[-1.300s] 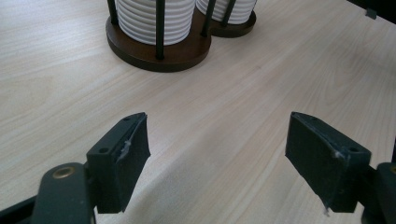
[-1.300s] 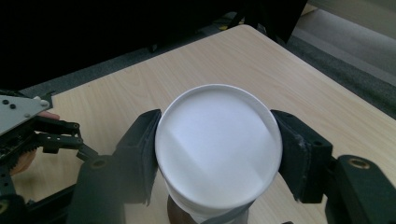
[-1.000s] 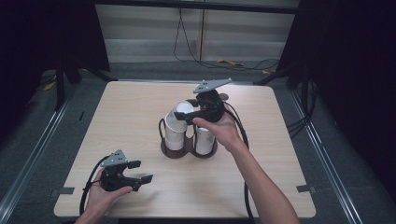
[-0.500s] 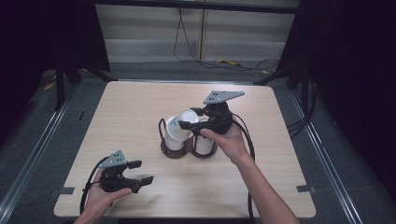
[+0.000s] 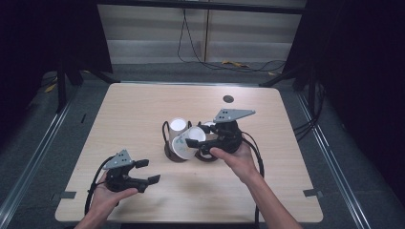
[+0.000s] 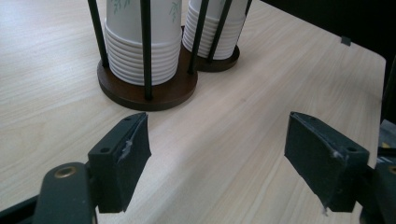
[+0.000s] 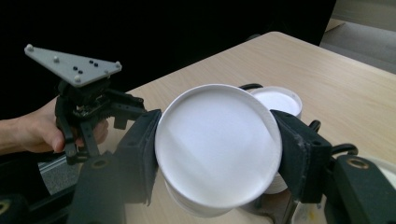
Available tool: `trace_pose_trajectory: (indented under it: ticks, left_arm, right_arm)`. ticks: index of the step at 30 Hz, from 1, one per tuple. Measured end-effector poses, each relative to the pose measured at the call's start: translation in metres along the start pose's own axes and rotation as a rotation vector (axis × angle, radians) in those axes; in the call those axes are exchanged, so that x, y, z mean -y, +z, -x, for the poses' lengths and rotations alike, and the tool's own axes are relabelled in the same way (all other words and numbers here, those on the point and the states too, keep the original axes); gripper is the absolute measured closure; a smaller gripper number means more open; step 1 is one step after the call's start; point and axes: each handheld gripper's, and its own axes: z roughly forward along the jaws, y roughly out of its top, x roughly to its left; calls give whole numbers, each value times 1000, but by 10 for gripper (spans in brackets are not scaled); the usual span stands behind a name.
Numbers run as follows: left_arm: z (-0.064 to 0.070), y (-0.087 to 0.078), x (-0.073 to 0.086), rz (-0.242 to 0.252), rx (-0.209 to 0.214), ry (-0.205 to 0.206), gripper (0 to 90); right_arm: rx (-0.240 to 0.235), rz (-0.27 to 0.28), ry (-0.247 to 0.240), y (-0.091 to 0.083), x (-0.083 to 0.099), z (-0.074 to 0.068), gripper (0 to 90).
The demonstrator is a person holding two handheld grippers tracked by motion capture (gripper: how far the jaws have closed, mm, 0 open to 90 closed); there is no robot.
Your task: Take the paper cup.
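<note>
Right tool (image 5: pixel 193 145) — paper cup (image 5: pixel 183 143) tilted between its jaws

We see a lab or recording studio: black curtains (image 5: pixel 43 38) stand around the bare wooden table (image 5: pixel 143 109), and cables (image 5: pixel 200 59) lie behind it.

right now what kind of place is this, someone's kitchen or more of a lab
More likely a lab or recording studio than a kitchen: a bare wooden table ringed by black curtains, loose cables on the floor, and a person working with a handheld tool on stacked paper cups.
</note>
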Motion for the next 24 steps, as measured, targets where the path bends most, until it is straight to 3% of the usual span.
trace_pose_trajectory:
  ticks: [6,11,14,16,19,24]
  left_arm:
    - [0,3,-11,-15,3,0,219]
    - [6,15,-18,-15,44,6,212]
    - [16,24,-30,5,69,39,146]
    - [22,29,-36,32,100,56,153]
    - [30,36,-42,29,117,81,159]
    - [30,41,-40,41,120,77,175]
  right_arm:
    - [-7,6,38,-2,11,2,379]
    - [-7,19,67,-6,26,0,379]
    - [-11,32,91,-7,34,1,379]
    - [-4,39,99,-8,37,1,379]
    - [-3,49,115,-9,42,2,379]
    - [-21,66,151,-10,51,5,379]
